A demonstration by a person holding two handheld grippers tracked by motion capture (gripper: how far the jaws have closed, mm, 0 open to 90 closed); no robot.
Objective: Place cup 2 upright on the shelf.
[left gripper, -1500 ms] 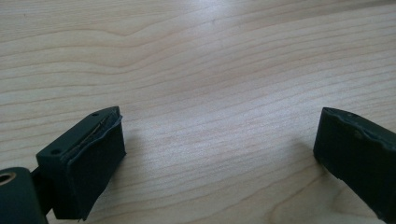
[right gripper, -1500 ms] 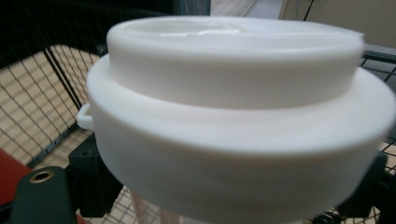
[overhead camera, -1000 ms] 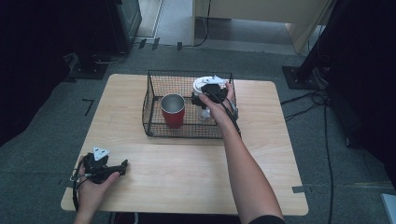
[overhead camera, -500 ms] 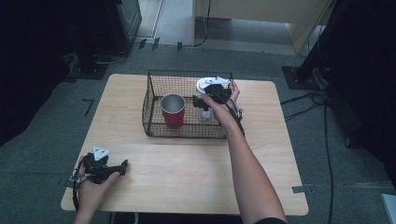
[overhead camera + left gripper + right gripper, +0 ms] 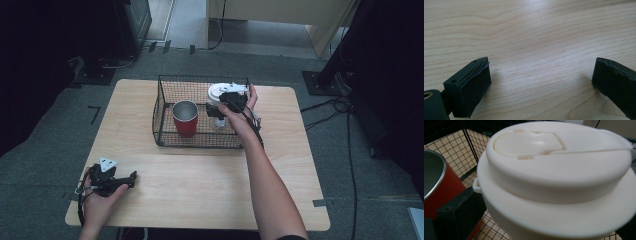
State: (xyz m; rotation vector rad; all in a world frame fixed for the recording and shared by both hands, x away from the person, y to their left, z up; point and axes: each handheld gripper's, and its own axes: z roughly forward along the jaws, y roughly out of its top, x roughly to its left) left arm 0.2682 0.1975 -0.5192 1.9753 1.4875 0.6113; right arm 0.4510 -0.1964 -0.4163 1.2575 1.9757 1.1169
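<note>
At the near left corner of the pale wooden desk my left tool lies low on the bare boards, released, its jaws standing wide apart with only wood grain between them, close to the front edge. Further right, in the black wire basket, the red metal cup with a steel rim stands upright in the left half. Just beside it on the right stands the white tumbler with a cream flip-top lid, also upright inside the basket, near the back wall. My right tool is around that tumbler below the lid: its jaws have just been opening and now stand at their widest, the tumbler between them; I cannot see pads pressing on it, so I read it as let go. I judge the placing done, both vessels sitting in the basket, and what is left is to draw my right tool out. Room is tight there: the red cup sits just beside my left-hand jaw, the wire walls rise around, so straight up looks the clearest way. To the right of the basket the desk is bare wood out to its edge.
</note>
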